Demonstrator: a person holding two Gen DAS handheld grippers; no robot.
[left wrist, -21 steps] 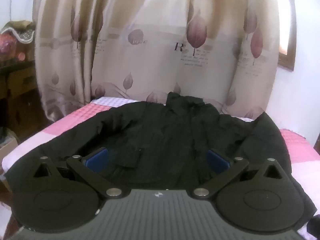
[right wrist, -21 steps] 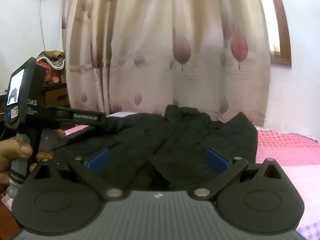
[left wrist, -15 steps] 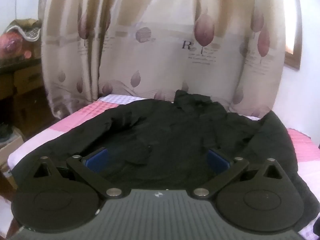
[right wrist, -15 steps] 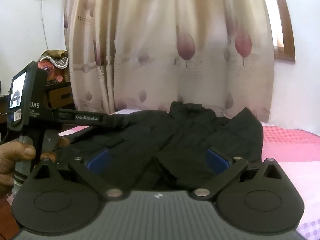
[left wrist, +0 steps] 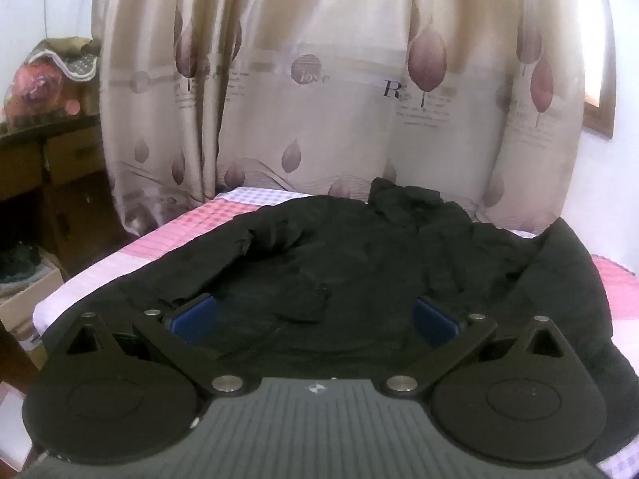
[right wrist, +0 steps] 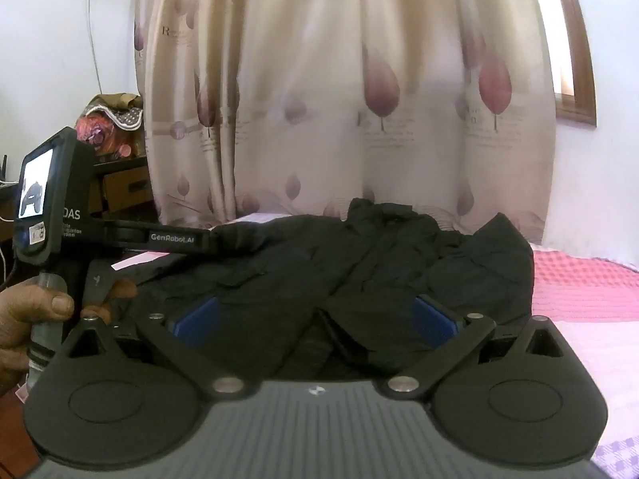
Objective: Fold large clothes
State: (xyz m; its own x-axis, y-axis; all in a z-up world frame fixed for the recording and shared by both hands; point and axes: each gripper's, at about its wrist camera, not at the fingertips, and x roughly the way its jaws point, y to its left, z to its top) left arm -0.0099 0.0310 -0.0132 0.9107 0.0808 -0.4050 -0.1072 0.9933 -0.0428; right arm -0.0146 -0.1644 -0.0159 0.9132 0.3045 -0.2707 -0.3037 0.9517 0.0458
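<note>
A large black jacket (left wrist: 359,263) lies spread on the pink checked bed (left wrist: 191,231), collar toward the curtain. It also shows in the right wrist view (right wrist: 399,263). My left gripper (left wrist: 315,317) is open, its blue pads (left wrist: 195,313) wide apart just above the jacket's near hem. My right gripper (right wrist: 315,317) is open too, over the jacket's near right part, with a fold between its blue pads (right wrist: 433,319). The left gripper's body (right wrist: 80,231) and the hand that holds it show at the left of the right wrist view.
A beige curtain (left wrist: 339,99) with leaf prints hangs behind the bed. A wooden cabinet (left wrist: 48,167) with cloth on top stands at the left, a cardboard box (left wrist: 28,291) below it. A window frame (right wrist: 575,80) is on the right wall.
Both views have shifted left, so the scene slid right and slightly down. The jacket lies as before and both grippers stay open.
</note>
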